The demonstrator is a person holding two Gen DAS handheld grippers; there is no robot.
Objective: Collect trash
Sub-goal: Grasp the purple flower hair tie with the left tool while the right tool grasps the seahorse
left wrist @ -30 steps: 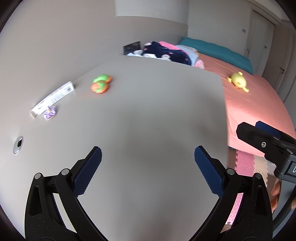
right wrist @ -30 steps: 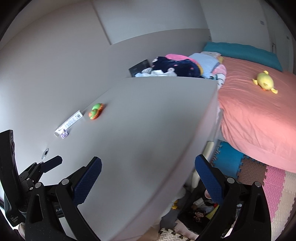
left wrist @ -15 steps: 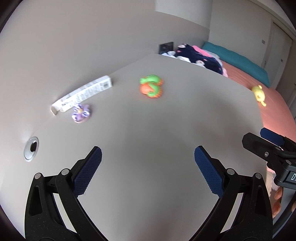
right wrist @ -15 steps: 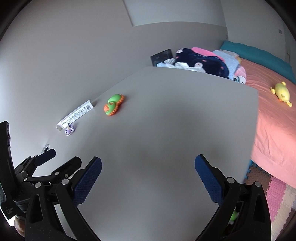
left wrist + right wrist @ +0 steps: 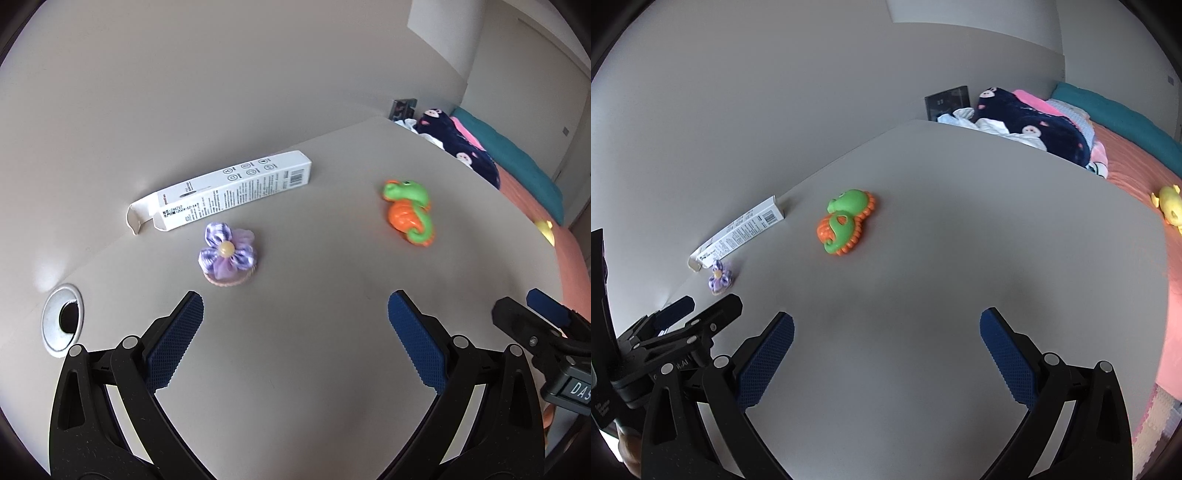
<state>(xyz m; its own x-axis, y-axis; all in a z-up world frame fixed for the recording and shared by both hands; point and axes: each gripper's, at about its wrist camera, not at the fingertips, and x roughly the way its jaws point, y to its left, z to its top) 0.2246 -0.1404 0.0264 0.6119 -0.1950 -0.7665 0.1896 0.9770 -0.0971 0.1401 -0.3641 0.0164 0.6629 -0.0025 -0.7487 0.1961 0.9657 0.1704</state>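
— What are your tools doing?

— My left tool [image 5: 295, 317] is spread wide with nothing in it, low over the tabletop [image 5: 295, 369]. My right tool [image 5: 886, 339] is just as wide and empty.

— And the trash?

— A white carton [image 5: 229, 190] with one end flap open lies at the tabletop's far edge by the wall. Just beside it sits a purple flower hair tie [image 5: 227, 254]; further right, apart, a green-and-orange seahorse toy [image 5: 410, 212].

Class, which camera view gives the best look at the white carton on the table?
The left wrist view: the white carton lies near and large, its open end flap and barcode clear. In the right wrist view the carton is small, far left and foreshortened, its print unreadable.
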